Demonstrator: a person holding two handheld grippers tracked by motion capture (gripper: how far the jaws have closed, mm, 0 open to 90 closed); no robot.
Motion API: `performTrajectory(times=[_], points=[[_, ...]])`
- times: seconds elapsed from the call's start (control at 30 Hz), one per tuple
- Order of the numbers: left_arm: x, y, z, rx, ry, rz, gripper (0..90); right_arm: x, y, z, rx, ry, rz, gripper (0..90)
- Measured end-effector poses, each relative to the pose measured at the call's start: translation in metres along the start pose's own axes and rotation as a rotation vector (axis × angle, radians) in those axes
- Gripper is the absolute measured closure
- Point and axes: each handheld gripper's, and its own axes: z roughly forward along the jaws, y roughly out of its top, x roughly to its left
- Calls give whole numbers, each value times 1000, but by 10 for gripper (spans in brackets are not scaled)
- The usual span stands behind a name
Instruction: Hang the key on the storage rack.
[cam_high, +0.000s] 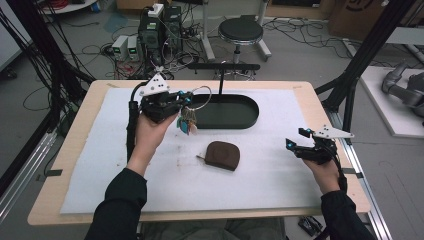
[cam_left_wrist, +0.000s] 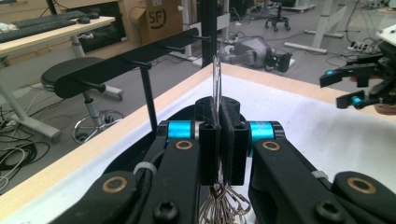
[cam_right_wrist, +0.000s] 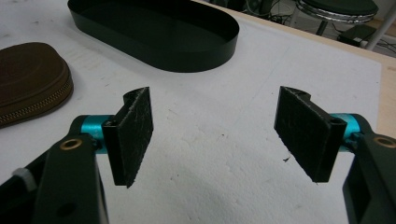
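My left gripper (cam_high: 188, 98) is raised over the white mat and shut on a large metal ring (cam_high: 201, 97), with a bunch of keys (cam_high: 187, 123) dangling below it. In the left gripper view the jaws (cam_left_wrist: 219, 109) are pressed together on the ring (cam_left_wrist: 217, 77), which stands up between them. Just beyond it is a black hook rack (cam_left_wrist: 126, 63) with several pegs. My right gripper (cam_high: 295, 145) rests at the mat's right side, open and with nothing in it (cam_right_wrist: 217, 135). A brown zip pouch (cam_high: 222, 155) lies mid-mat.
A black oval tray (cam_high: 250, 120) sits at the back of the mat and carries the hook rack (cam_high: 222, 66) on a post. The pouch (cam_right_wrist: 28, 79) and tray (cam_right_wrist: 154, 35) lie ahead of the right gripper. A stool (cam_high: 240, 31) and cables are behind the table.
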Motion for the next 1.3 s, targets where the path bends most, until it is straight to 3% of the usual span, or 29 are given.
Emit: performTrajectory(times=[0.37, 0.8, 1.3], points=[[20, 10, 14, -3, 38, -15, 865, 0, 0, 0, 0, 1, 1, 286], [34, 10, 36, 27, 67, -19, 865, 0, 0, 0, 0, 3, 8, 286], [61, -1, 56, 48, 126, -98, 865, 0, 0, 1, -1, 6, 0, 285]])
